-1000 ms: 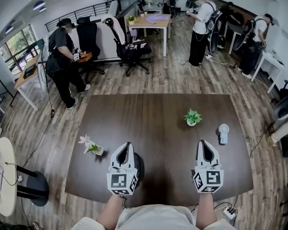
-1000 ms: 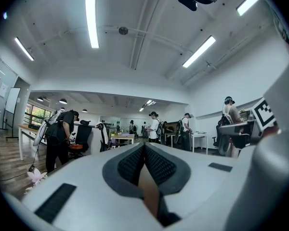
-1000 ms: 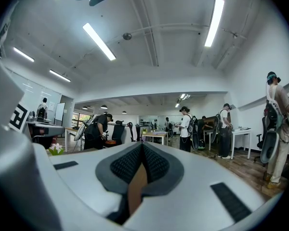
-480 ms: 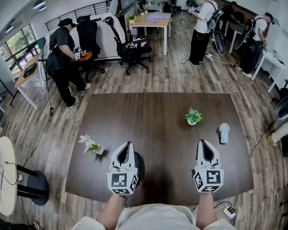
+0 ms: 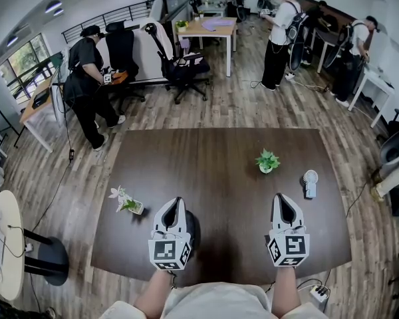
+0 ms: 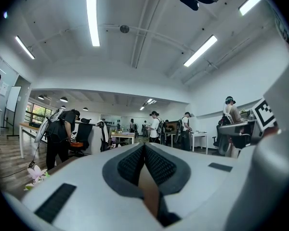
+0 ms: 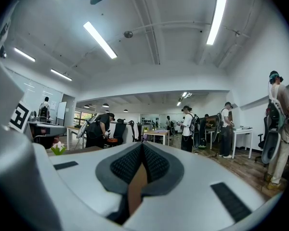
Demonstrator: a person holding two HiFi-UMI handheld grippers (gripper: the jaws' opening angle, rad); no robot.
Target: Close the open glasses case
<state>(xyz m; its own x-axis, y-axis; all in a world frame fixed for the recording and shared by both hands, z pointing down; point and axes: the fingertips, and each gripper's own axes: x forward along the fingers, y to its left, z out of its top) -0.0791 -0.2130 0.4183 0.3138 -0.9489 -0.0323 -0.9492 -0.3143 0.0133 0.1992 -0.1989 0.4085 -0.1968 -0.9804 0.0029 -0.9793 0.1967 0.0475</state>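
Left hand-held gripper and right hand-held gripper closed, empty, dark object, perhaps the case, beside left

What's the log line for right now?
left tool: shut, empty | right tool: shut, empty | table: small plant, flower, white fan

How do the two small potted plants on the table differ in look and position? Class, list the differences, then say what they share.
1. The leafy plant shows only green leaves; the flowering plant carries pale pinkish-white blossoms.
2. The leafy plant stands right of the middle of the table; the flowering plant stands by its left edge.
3. The flowering plant is nearer the person than the leafy plant.

Shared: both are small, sit in light-coloured pots and stand on the same dark table.
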